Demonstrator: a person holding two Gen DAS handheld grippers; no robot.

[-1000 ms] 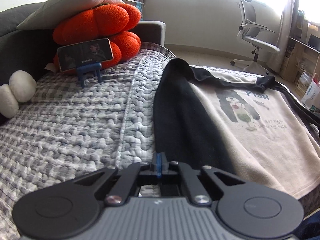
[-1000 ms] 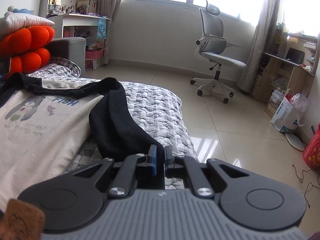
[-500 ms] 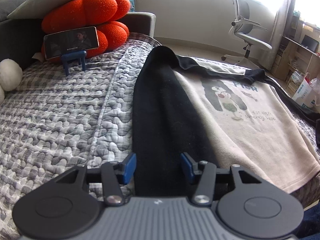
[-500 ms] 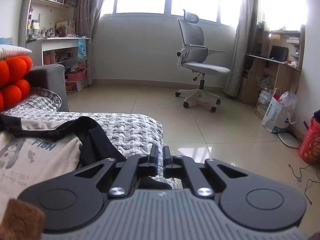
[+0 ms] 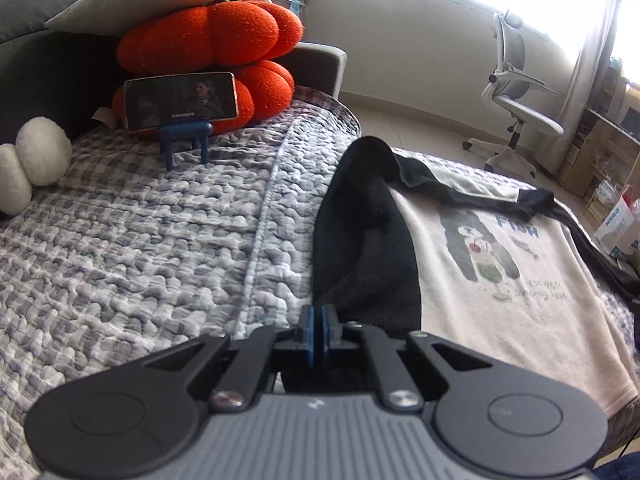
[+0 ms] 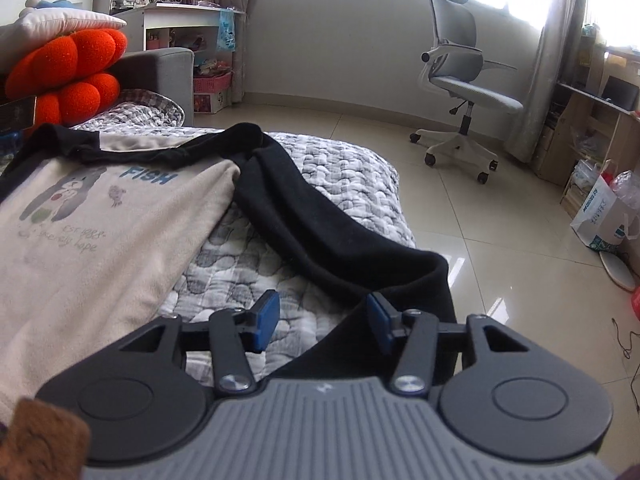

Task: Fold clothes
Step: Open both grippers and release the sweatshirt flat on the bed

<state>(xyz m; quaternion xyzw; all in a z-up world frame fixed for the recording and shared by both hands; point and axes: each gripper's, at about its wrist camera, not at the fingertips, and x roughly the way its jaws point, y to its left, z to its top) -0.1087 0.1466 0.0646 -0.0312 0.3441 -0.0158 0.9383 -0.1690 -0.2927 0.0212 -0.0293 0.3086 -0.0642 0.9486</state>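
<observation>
A cream sweatshirt with black sleeves and a "FISH" print lies face up on the quilted bed; it also shows in the right wrist view. Its one black sleeve lies folded along the body's left edge. My left gripper is shut on that sleeve's cuff end. The other black sleeve stretches out over the quilt to the bed's edge, and its end hangs down there. My right gripper is open, its blue pads on either side of that sleeve's end, not touching it.
A grey checked quilt covers the bed. An orange pumpkin cushion, a phone on a blue stand and a white plush sit at its head. An office chair and a paper bag stand on the tiled floor.
My left gripper opened over the black sleeve, then shut on its cuff end. My right gripper opened and let go of the other sleeve, which now lies stretched to the bed's edge.
</observation>
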